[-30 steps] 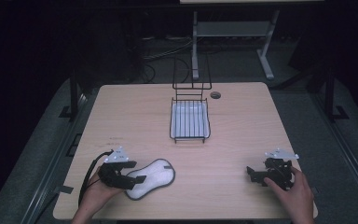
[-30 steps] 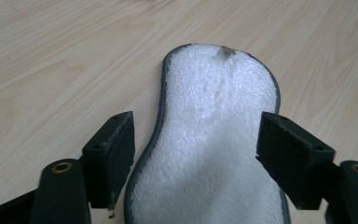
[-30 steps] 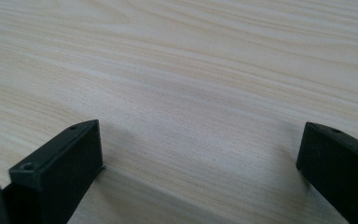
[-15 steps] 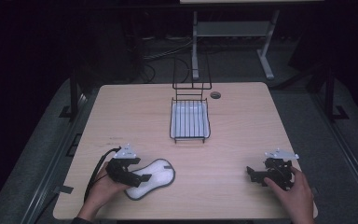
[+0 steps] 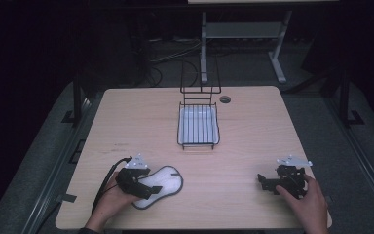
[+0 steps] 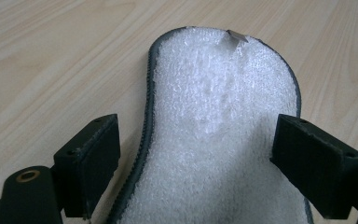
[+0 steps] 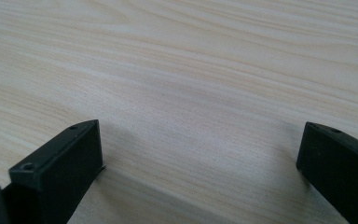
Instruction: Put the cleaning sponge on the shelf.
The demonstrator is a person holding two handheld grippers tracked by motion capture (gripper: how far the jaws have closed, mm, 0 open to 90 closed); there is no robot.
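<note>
Table (image 5: pixel 253 141) takes up most of the high view, light wood, with loads of bare space across the middle and right. A black wire rack (image 5: pixel 198 127) with a white tray inside sits upper centre of the frame, its tall back toward the far edge, and a small round hole (image 5: pixel 225 99) is just to its right.

The thing being worked on is a white fuzzy insole (image 5: pixel 159 183), dark trim round the rim, lying flat in the lower left of the frame, pretty close to the near table edge. In the left gripper view its fleecy side faces up and a little tag (image 6: pixel 236 37) sticks out at the far end.

Left gripper (image 5: pixel 143 186) is down at the insole's near end. Its fingers (image 6: pixel 89 161) have just been opening and now stand wide, one off the trim on the left, the other over the fleece on the right; insole lies between them but nothing is pinching it. My guess is it's lined up low and flat like that so it can close on the narrow end.

Right gripper (image 5: pixel 267 182) sits lower right, well apart from everything, fingers (image 7: pixel 60 170) spread wide over bare wood, probably just parked out of the way.

Clear run from the insole up to the rack, nothing between them.
</note>
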